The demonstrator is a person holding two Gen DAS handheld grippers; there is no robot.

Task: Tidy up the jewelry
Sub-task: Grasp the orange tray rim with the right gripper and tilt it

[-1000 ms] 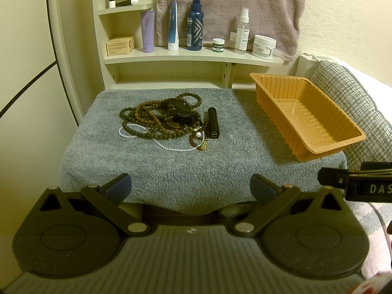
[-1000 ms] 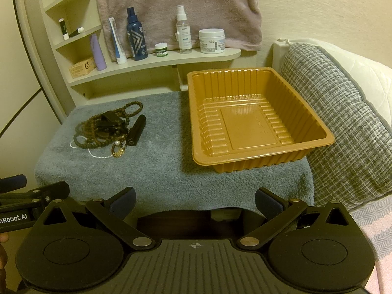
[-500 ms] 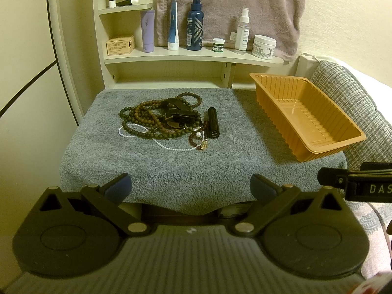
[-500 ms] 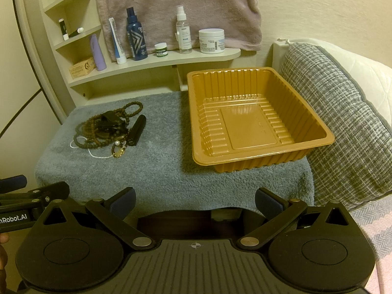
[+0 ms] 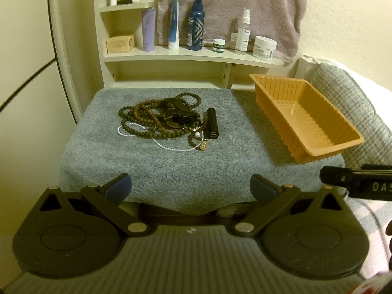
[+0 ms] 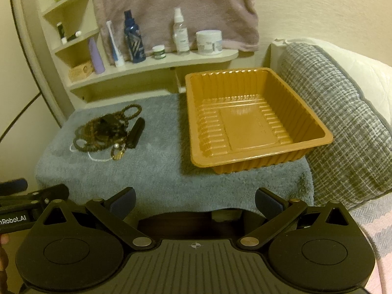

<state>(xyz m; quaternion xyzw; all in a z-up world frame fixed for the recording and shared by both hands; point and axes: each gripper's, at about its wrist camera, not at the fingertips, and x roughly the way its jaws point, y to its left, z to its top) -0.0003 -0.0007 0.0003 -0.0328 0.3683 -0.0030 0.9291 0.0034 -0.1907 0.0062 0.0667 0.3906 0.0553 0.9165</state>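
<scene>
Right wrist view showed the orange tray (image 6: 257, 125) with nothing in it (ribbed walls, bare floor) on the towel-covered surface (image 6: 159, 171). The jewelry pile (image 5: 159, 122) lay well left of it. Both tongs, left (image 5: 189, 188) and right (image 6: 194, 199), hung spread wide, holding nothing.

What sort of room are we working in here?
Likely a bedroom or dressing corner: toiletry bottles on a shelf, a towel hung behind it, and a quilted cushion beside the table.
</scene>
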